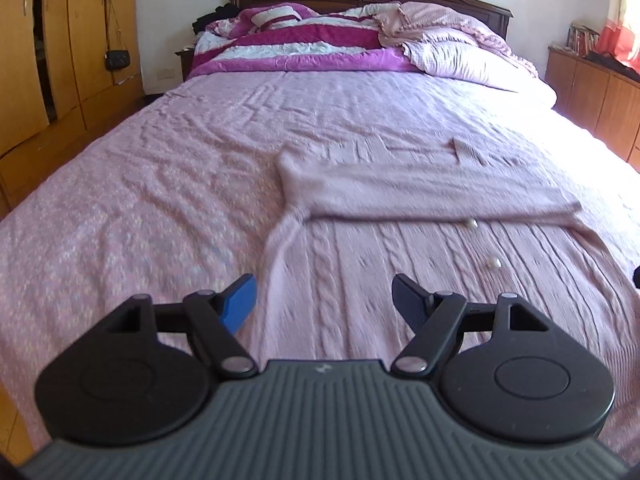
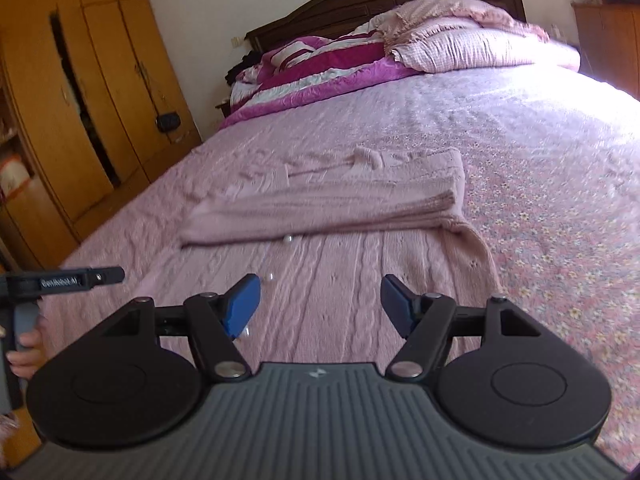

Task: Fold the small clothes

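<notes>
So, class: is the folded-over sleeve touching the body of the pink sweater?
Touching. The right wrist view shows the sleeve lying flat across the sweater, with no gap between them.

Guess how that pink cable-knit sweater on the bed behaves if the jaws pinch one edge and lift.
The pink sweater is probably floppy: its folded sleeves drape flat, so lifted parts would sag. The textured knit likely grips rather than slips. Its pearl buttons could snag.
</notes>
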A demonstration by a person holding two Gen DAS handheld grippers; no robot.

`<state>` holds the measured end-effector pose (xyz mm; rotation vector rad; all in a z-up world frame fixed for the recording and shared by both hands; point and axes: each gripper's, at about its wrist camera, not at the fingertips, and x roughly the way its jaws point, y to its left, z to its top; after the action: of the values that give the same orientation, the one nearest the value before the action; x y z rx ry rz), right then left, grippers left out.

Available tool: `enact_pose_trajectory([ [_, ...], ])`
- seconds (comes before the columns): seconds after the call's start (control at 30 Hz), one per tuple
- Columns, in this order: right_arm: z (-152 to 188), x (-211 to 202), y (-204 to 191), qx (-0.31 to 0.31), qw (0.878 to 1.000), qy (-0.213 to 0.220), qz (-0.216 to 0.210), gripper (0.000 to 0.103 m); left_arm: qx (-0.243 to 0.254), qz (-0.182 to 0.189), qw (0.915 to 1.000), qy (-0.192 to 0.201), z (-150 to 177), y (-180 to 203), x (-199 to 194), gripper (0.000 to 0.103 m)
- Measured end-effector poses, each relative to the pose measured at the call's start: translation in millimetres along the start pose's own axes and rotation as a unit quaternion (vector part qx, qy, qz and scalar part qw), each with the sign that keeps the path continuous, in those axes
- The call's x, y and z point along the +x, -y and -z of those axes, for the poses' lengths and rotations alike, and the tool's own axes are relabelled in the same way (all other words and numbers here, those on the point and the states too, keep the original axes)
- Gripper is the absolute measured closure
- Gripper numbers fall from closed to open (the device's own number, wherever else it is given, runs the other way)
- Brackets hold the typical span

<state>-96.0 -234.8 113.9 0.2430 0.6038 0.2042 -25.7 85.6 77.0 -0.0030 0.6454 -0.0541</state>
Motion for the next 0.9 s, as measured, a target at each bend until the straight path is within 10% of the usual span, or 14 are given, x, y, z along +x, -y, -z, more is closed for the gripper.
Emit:
enact_pose_trajectory([
  [0.37,60.1,-9.7,-24.8,-0.109,0.991,-0.064,0.043,0.02,0.068,0.03,0.9959,-0.051,51.5,21.5,-14.8,0.027],
  [0.9,110.3,41.3,-66.3,-0.28,0.943,-0.168,0.071,0.017,0.062,0.042,0.9939,-0.081,75.5,26.8,-8.4,0.027],
])
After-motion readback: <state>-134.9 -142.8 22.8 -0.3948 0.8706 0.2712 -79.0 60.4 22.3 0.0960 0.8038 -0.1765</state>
